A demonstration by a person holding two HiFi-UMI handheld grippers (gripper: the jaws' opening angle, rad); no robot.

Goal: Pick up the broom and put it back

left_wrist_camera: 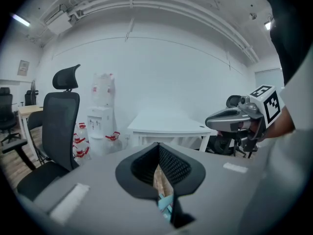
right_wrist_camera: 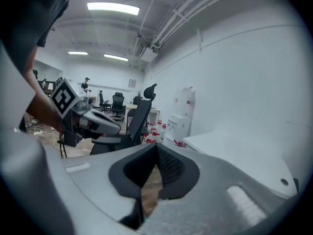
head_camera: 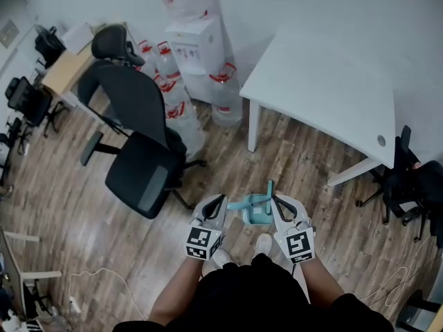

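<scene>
A teal broom and dustpan set stands on the wood floor just ahead of the person's shoes, its thin teal handle pointing up toward the head camera. My left gripper hovers to its left and my right gripper to its right, beside the handle. In the left gripper view the black pads meet at the tip, and a teal sliver shows below through the gap. The right gripper also has its pads together, with only floor behind them. Neither visibly pinches anything.
A black office chair stands to the left on the floor. A white table is at the right, a water dispenser and water bottles against the wall. Another dark chair is far right. A cable lies lower left.
</scene>
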